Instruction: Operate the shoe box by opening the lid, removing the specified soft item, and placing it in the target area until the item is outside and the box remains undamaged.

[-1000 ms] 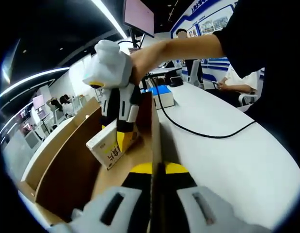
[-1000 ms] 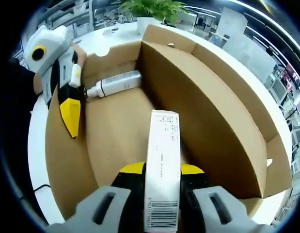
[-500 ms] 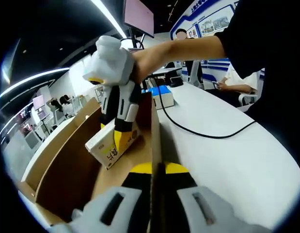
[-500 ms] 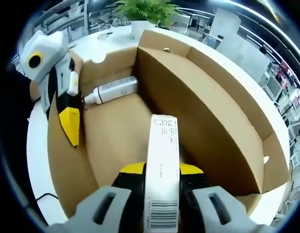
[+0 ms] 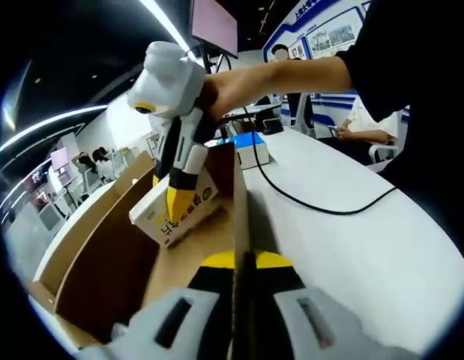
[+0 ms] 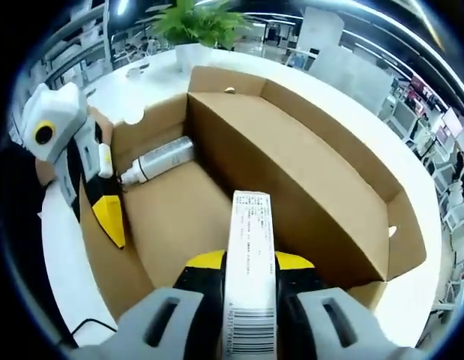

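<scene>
Listing, left to right across the right gripper view:

- Left gripper (image 6: 108,217), white, black and yellow, pinching the near side wall of the shoe box (image 6: 291,161); in the left gripper view, own jaws pressed together on that same wall edge, holding the box steady on the white counter (image 5: 344,247).
- Plastic bottle (image 6: 158,159), lying on its side on the box floor against the far end wall, just beside the left gripper.
- Shoe box, standing open, lid flap folded back on the far side, cardboard appearing undamaged.
- Small carton (image 6: 249,262), white with a barcode, being pinched between the jaws of the right gripper (image 6: 249,296), raised above the box floor but within the box's outline.

Listing, in the left gripper view:

- Right gripper (image 5: 183,184), held in a person's hand (image 5: 224,86), gripping the carton (image 5: 175,210) at about wall-top height.
- Black cable (image 5: 314,202) and a blue-and-white box (image 5: 250,146), lying on the counter beyond.

Judging progress: lid opened; carton grasped and partly lifted; clearing the wall and setting it down on the counter remaining. Whether this stiff carton counts as the soft item, not telling.
</scene>
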